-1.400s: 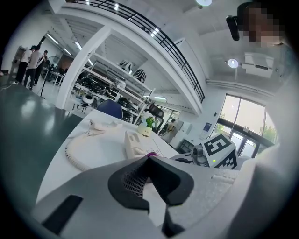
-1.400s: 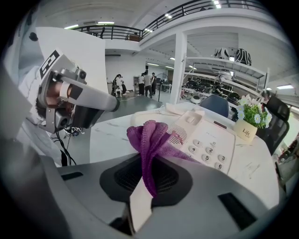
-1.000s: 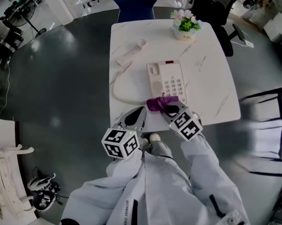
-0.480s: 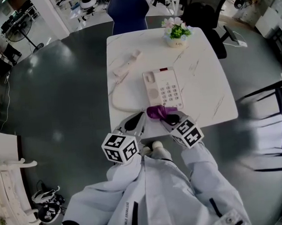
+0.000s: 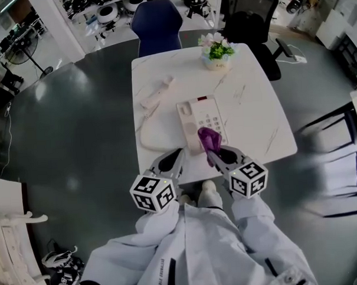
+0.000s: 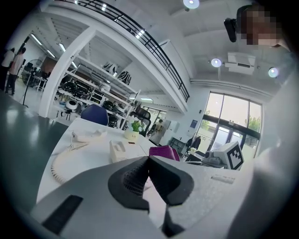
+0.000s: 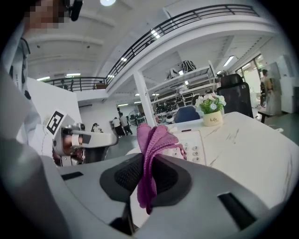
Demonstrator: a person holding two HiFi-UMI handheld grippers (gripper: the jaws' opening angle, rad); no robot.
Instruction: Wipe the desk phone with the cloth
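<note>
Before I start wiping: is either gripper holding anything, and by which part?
The right gripper grips the cloth by its bunched middle; the left gripper is shut on nothing.

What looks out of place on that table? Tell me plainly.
The white telephone handset lies off its cradle, on the white marble table left of the white desk phone base, its coiled cord looping near the table edge. Nothing looks spilled.

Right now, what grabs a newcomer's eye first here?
The crumpled purple cloth pinched in the right hand-held gripper stands out over the near end of the white push-button desk phone. The white handset lies off its cradle, far left on the white marble table.
</note>
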